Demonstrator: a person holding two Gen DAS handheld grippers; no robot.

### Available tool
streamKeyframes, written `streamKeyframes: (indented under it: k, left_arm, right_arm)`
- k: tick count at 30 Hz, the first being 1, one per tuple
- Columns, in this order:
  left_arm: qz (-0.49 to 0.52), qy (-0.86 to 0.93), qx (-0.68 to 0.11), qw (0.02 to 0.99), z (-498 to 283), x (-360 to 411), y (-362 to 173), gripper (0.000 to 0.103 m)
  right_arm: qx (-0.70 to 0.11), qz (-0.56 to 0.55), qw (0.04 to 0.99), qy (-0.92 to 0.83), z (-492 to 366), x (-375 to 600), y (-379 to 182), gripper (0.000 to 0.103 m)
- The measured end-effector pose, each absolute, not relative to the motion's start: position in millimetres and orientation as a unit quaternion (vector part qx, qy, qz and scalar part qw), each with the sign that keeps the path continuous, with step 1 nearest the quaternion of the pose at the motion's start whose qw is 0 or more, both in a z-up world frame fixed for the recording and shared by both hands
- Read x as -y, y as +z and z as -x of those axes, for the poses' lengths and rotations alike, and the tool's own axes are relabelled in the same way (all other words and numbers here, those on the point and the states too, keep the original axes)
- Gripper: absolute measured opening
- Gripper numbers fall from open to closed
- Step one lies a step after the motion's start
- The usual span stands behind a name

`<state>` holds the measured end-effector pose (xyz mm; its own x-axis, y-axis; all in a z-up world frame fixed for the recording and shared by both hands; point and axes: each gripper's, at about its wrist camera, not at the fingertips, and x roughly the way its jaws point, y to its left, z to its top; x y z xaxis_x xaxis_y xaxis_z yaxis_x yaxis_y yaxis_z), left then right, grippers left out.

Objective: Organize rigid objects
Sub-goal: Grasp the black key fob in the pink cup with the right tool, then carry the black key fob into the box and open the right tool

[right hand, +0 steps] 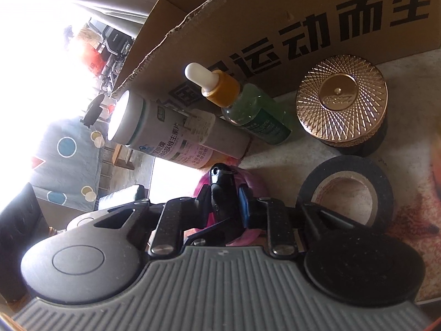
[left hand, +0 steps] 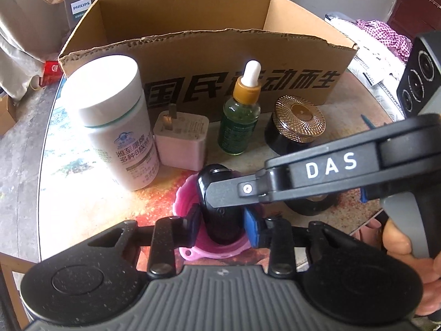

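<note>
A glossy black object [left hand: 217,209] stands in a pink silicone cup [left hand: 217,245] on the table. My left gripper [left hand: 222,222] is shut on the black object from both sides. My right gripper [left hand: 217,190] reaches in from the right and its finger lies against the same object; in the right wrist view my right gripper [right hand: 224,202] is shut on the black object [right hand: 222,190] above the pink cup [right hand: 252,184]. Behind stand a white supplement bottle [left hand: 115,121], a pink charger plug [left hand: 182,140], a green dropper bottle [left hand: 241,113] and a gold-lidded jar [left hand: 297,124].
An open cardboard box [left hand: 209,63] with black lettering stands behind the row of objects. A roll of black tape [right hand: 347,193] lies right of the pink cup. A dark speaker [left hand: 421,80] and patterned cloth [left hand: 383,35] are at the right.
</note>
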<state>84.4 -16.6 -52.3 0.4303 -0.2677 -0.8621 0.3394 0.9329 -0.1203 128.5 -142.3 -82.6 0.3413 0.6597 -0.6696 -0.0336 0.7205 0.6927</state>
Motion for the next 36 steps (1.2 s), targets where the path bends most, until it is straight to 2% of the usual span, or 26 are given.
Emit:
streamKeyframes:
  k: [9, 17, 24, 30, 36]
  left_arm:
    - [-0.035, -0.177, -0.476, 0.861, -66.3, 13.4, -26.5, 0.034]
    - [-0.041, -0.176, -0.397, 0.9, -61.3, 13.7, 44.7, 0.031]
    - [-0.02, -0.18, -0.367, 0.912, -103.1, 6.8, 89.0, 0.03]
    - [-0.004, -0.179, -0.408, 0.895, -162.6, 2.5, 84.8, 0.03]
    - [0.019, -0.164, -0.504, 0.848, -223.5, -10.0, 38.6, 0.03]
  right_arm:
    - [-0.503, -0.294, 0.776, 0.243, -111.2, 143.2, -63.2, 0.019]
    - [-0.423, -0.264, 0.817, 0.291, -110.4, 129.6, 12.4, 0.018]
    - [-0.373, -0.243, 0.838, 0.315, -147.1, 126.0, 65.3, 0.018]
    - [-0.409, -0.255, 0.817, 0.317, -224.7, 133.9, 78.8, 0.017]
    - [-0.513, -0.311, 0.745, 0.291, -293.8, 129.8, 12.2, 0.017]
